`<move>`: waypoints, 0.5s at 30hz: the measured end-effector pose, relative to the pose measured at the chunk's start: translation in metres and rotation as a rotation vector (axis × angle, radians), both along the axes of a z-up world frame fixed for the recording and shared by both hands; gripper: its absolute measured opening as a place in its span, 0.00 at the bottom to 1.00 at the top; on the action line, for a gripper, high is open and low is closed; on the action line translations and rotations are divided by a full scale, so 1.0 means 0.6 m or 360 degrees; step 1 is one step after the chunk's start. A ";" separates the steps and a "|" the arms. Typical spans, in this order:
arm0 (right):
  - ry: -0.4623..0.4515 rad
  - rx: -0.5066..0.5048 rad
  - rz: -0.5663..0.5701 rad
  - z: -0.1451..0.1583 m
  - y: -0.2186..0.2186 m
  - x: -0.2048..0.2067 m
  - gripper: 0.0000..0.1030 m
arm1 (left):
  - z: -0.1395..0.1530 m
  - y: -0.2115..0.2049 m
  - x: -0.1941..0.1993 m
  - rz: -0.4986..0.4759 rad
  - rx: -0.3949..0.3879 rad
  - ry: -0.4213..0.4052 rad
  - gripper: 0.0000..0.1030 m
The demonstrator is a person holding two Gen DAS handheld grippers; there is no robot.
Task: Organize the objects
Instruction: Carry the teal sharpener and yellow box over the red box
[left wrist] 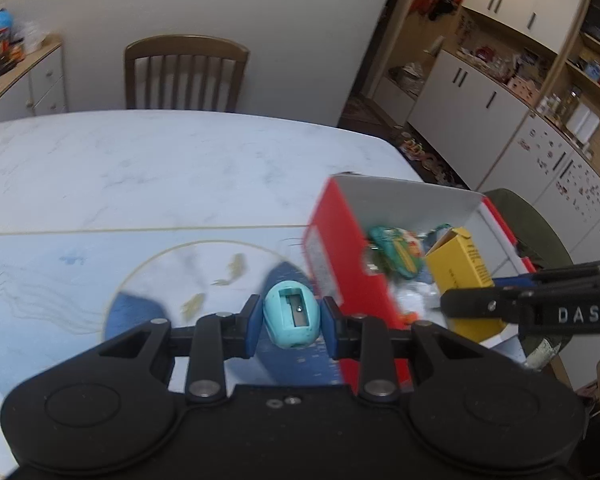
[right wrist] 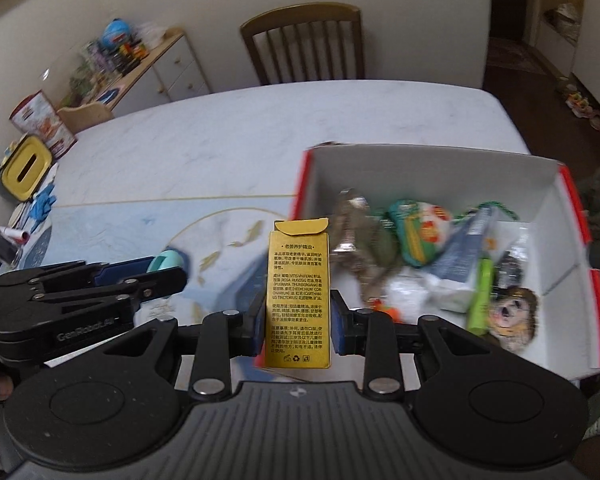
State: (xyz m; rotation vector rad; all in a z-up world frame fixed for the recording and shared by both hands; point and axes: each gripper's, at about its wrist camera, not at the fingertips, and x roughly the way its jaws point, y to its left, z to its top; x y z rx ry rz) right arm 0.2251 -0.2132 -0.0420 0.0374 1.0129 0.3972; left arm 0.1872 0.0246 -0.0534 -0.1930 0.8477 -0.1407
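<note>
I have both loads in hand and the red box is the target. My left claw [left wrist: 288, 322] is clamped on the teal sharpener [left wrist: 292, 316], held above the desk [left wrist: 140, 168] just beside the box's [left wrist: 332, 256] near red wall, not yet over the opening. My right claw [right wrist: 296, 320] is clamped on the gold carton [right wrist: 298, 292], upright, at the box's [right wrist: 420, 172] near-left corner. The box already holds a green packet [right wrist: 412, 236], a tube [right wrist: 468, 248] and other small items I can't make out. I judge this the carry-to-box step. Next I need to bring each load over the rim, find a free gap inside, then part the claw.
</note>
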 end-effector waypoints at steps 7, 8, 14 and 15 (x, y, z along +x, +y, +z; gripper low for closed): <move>-0.0027 -0.0029 -0.0162 -0.004 -0.111 0.012 0.29 | 0.012 -0.076 0.026 -0.0082 0.0030 -0.0012 0.28; -0.0027 -0.0030 -0.0183 -0.006 -0.125 0.014 0.29 | 0.013 -0.086 0.028 -0.0097 0.0039 -0.0016 0.28; -0.0034 -0.0051 -0.0288 -0.016 -0.190 0.026 0.29 | 0.015 -0.143 0.054 -0.0171 0.0066 -0.0015 0.28; -0.0035 -0.0054 -0.0299 -0.017 -0.197 0.028 0.29 | 0.015 -0.152 0.059 -0.0182 0.0067 -0.0011 0.28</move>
